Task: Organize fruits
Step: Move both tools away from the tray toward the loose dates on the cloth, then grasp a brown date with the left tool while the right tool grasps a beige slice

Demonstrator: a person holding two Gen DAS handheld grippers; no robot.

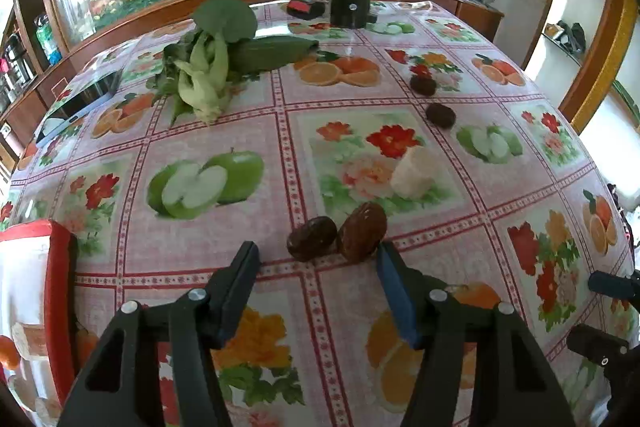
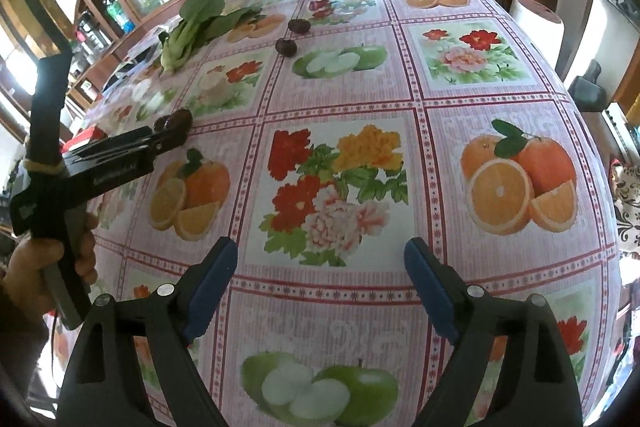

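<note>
Left wrist view. Worktop covered by a glossy printed cloth: pink grid with panels of flowers, oranges and green apples. Landmark: the pale cut wedge, matte, cream-white, blunt-cornered, resting on a flower panel. Just nearer the camera than the wedge lie two dates, wrinkled and glossy brown, oval. The darker date lies with its long axis roughly across the view; the lighter date touches it on the right and stands more on end, long axis tilted up and toward the wedge. Left hand-held gripper: jaws apart, no pad pressing; the blue-faced right finger sits just beside the lighter date, contact not clear, and the left finger is clear of the darker date. Beyond the wedge, two more dark round fruits, apart from each other. Far left of the wedge: a leafy green vegetable, pale ribbed stalks, broad smooth leaves. At the far edge: a black cylindrical pot.

Right wrist view. Right hand-held gripper: jaws wide apart, nothing between them, over a flower panel. The wedge is only a blur here. At the left, a hand holds the other black tool, its tip at the dates.
</note>
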